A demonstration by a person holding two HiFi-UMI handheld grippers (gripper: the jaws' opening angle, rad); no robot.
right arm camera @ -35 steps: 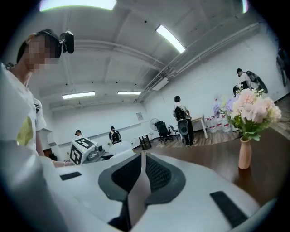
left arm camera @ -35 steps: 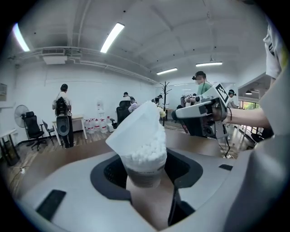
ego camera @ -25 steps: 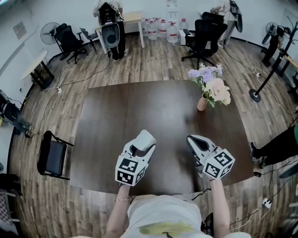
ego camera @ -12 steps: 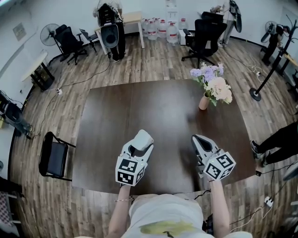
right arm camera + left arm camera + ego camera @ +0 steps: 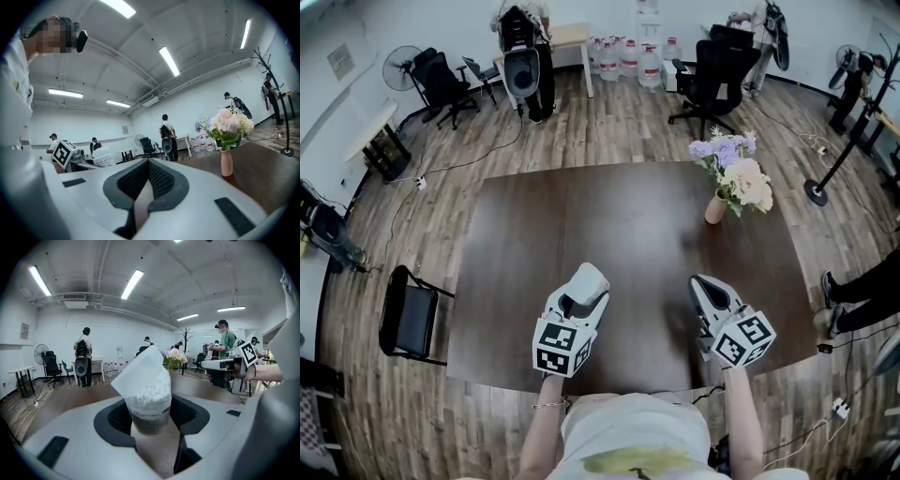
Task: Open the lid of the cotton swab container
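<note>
Head view: my left gripper [image 5: 585,292] and right gripper [image 5: 703,286] have barely moved over the table [image 5: 534,234]; left gripper view: jaws clamp the cotton swab container [image 5: 151,411], lid [image 5: 138,371] already flipped up, so opening looks done; right gripper view: jaws closed, empty.

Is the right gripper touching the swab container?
Apart. The head view shows the right gripper beside, not on, the container held in the left gripper, with bare table between them.
</note>
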